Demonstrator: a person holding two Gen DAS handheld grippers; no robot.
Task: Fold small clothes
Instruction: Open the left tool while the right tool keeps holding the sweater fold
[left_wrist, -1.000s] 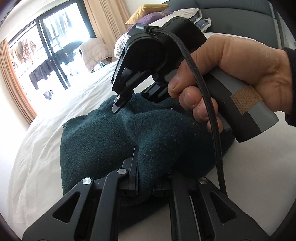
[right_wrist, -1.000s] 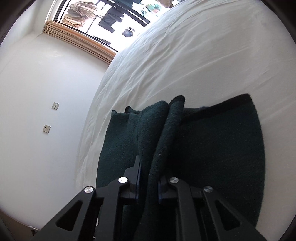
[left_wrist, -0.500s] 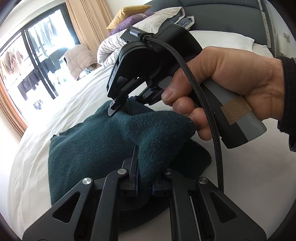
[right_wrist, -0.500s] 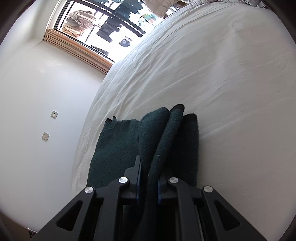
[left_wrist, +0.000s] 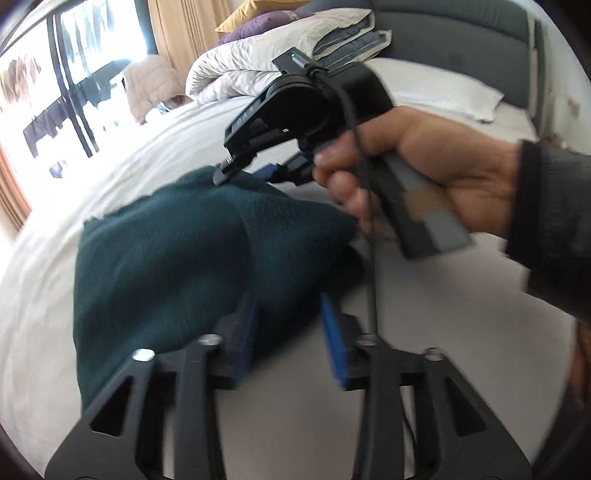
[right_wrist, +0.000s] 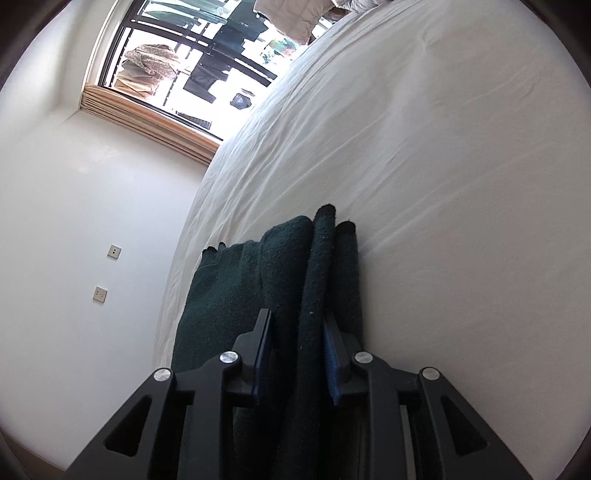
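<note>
A dark green fleece cloth (left_wrist: 177, 251) lies folded over on the white bed sheet (left_wrist: 461, 350). My left gripper (left_wrist: 290, 332) is open, its blue pads apart at the cloth's near edge, holding nothing. My right gripper (left_wrist: 255, 171), held by a hand, sits at the cloth's far edge in the left wrist view. In the right wrist view the right gripper (right_wrist: 297, 354) is open, its pads apart on either side of a raised fold of the cloth (right_wrist: 314, 280).
A pile of duvets and pillows (left_wrist: 280, 59) lies at the head of the bed by a grey headboard (left_wrist: 461, 37). A window with curtains (right_wrist: 192, 66) is at the far side. A white wall with sockets (right_wrist: 107, 273) borders the bed.
Both grippers have opened and let go of the green cloth. The cloth's lifted edge has come down over the rest, leaving it folded narrower.
</note>
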